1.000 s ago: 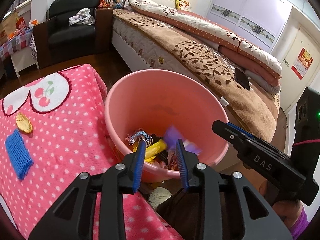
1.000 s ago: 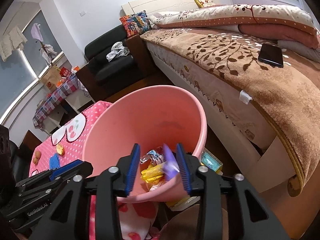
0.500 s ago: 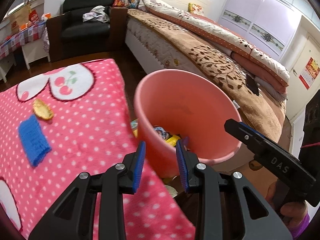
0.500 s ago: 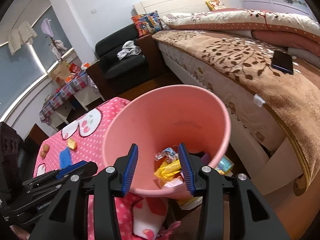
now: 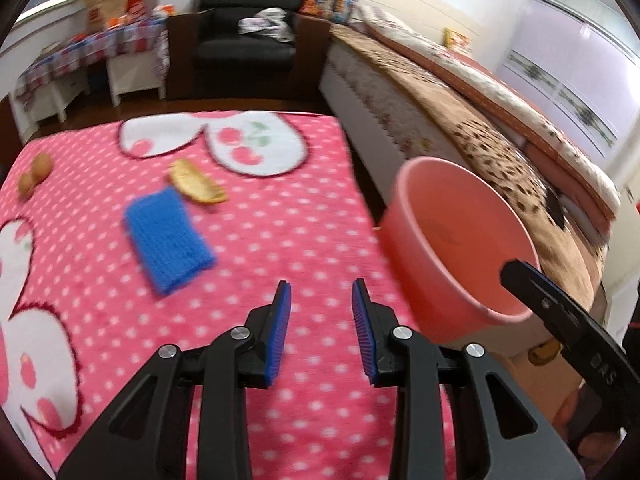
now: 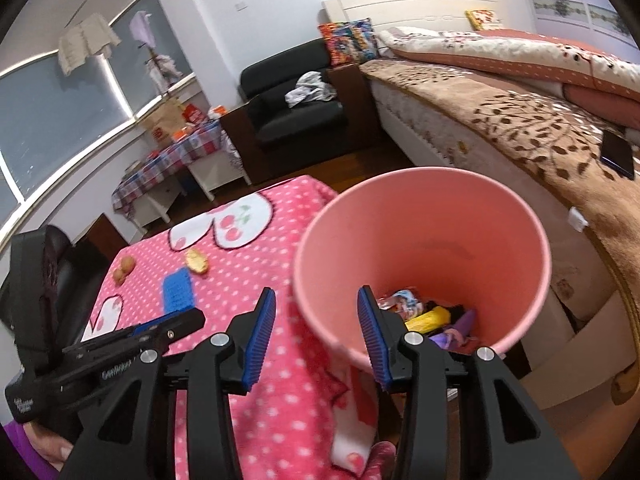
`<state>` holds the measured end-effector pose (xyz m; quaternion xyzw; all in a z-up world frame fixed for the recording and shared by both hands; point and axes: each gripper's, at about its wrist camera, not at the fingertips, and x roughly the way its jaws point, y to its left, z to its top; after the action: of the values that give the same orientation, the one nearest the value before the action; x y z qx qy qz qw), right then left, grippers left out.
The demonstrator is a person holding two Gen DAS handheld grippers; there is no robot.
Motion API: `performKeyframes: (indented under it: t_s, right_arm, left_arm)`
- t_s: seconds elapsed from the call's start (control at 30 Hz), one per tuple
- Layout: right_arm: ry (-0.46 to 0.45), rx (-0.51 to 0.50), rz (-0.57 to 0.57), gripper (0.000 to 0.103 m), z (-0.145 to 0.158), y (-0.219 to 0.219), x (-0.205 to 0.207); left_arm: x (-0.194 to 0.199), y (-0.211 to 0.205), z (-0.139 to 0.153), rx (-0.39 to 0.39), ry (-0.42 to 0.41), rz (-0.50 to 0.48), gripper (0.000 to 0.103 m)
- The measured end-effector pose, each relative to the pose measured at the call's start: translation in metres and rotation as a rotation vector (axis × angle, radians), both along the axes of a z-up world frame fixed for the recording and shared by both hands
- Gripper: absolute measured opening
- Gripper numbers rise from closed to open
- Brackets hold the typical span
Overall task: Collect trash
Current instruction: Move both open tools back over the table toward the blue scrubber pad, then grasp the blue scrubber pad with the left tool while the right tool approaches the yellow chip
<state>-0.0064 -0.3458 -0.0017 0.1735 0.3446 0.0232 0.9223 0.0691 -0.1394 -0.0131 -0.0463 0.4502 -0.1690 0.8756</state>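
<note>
A pink bucket (image 5: 460, 248) stands at the right edge of a pink dotted blanket (image 5: 280, 220). In the right wrist view the bucket (image 6: 420, 240) holds several wrappers, among them a yellow one (image 6: 428, 318) and a purple one (image 6: 464, 322). On the blanket lie a blue mesh pad (image 5: 168, 236), an orange peel (image 5: 196, 188) and two small brown fruits (image 5: 34, 174). My left gripper (image 5: 320, 292) hovers open over the blanket, with nothing between its fingers. My right gripper (image 6: 316, 300) is open and empty at the bucket's near left rim.
A bed with a brown leaf-pattern cover (image 6: 540, 128) runs along the right, with a dark phone (image 6: 618, 154) on it. A black armchair (image 5: 248, 40) and a small table with a checked cloth (image 5: 92, 52) stand at the back. Wooden floor shows between them.
The purple wrapper left the right jaws and now lies in the bucket. Both grippers swung left, and the left one went from over the bucket to over the blanket.
</note>
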Motion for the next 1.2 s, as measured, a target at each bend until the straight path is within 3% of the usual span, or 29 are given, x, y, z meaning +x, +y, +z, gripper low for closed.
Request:
performKeyframes:
  t_s: [0.43, 0.93, 1.1, 1.2]
  right_arm:
    - [0.015, -0.015, 0.119, 0.042, -0.005, 0.039, 0.008]
    - [0.043, -0.039, 0.207, 0.043, -0.015, 0.066, 0.037]
    - [0.045, -0.043, 0.235, 0.044, -0.016, 0.08, 0.053]
    - [0.05, -0.043, 0.259, 0.044, -0.018, 0.09, 0.064]
  left_arm:
    - [0.011, 0.074, -0.005, -0.026, 0.015, 0.204, 0.031]
    - [0.05, 0.077, -0.037, 0.019, 0.077, 0.272, 0.031]
    - [0.051, 0.083, -0.039, 0.027, 0.073, 0.268, 0.011]
    - [0.049, 0.092, -0.038, 0.005, 0.077, 0.277, 0.009]
